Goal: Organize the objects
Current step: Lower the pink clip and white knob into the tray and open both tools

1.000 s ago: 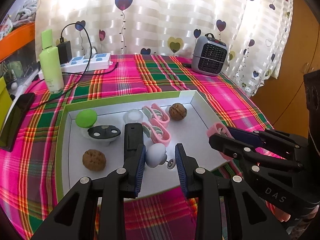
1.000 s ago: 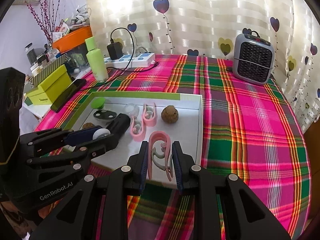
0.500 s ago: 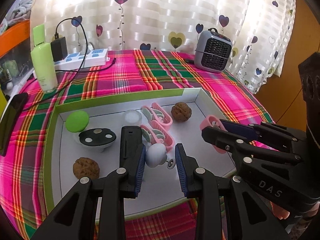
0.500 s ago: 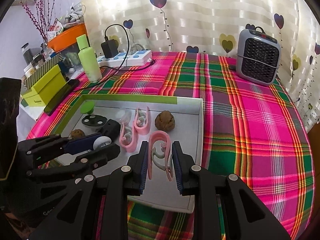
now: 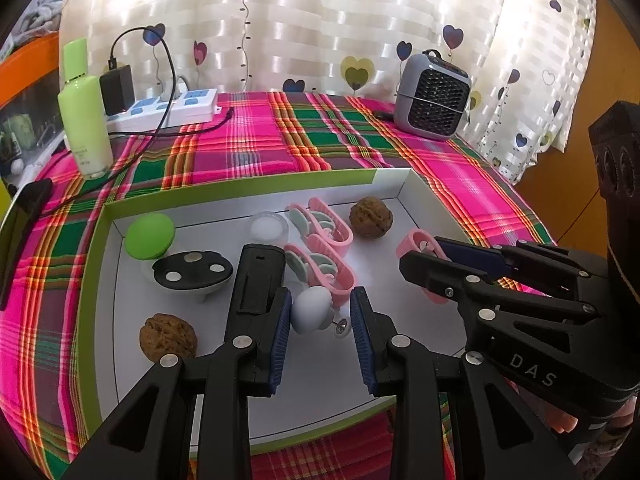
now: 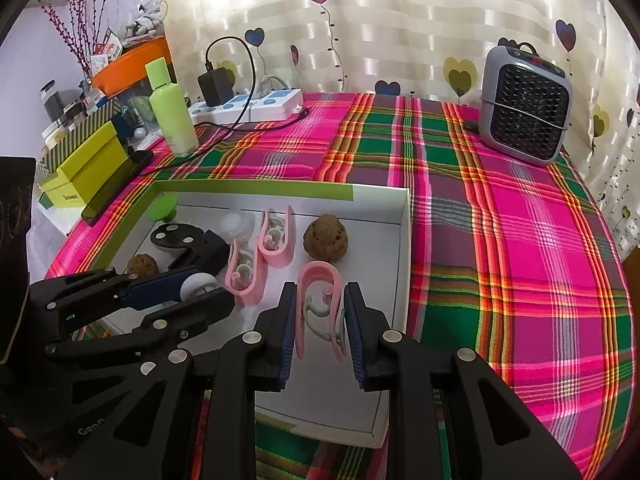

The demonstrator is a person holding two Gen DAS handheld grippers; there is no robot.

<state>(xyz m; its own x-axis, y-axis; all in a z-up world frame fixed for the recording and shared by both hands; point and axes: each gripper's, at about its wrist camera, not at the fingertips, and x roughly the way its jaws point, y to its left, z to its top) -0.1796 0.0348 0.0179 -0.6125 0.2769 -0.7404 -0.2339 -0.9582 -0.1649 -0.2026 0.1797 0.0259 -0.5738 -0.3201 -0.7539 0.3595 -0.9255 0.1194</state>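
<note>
Right hand-held gripper point(image 6: 320, 320) clamped on a pink U-shaped plastic clip point(image 6: 320, 304), held above the white shallow tray with green rim point(image 6: 396, 240). Left hand-held gripper point(image 5: 320, 320), jaws narrow, holds a small white knob with metal screw point(image 5: 311, 309) over the same tray; brown walnut point(image 5: 168, 340) lies left of it.

- Pink clip point(image 6: 320, 304), upright loop, held over the white tray point(image 6: 404, 240).
- Pale knob with metal stem point(image 5: 312, 314), beside two pink clips point(image 5: 320, 248).
- Two walnuts point(image 5: 370, 222) apart.
</note>
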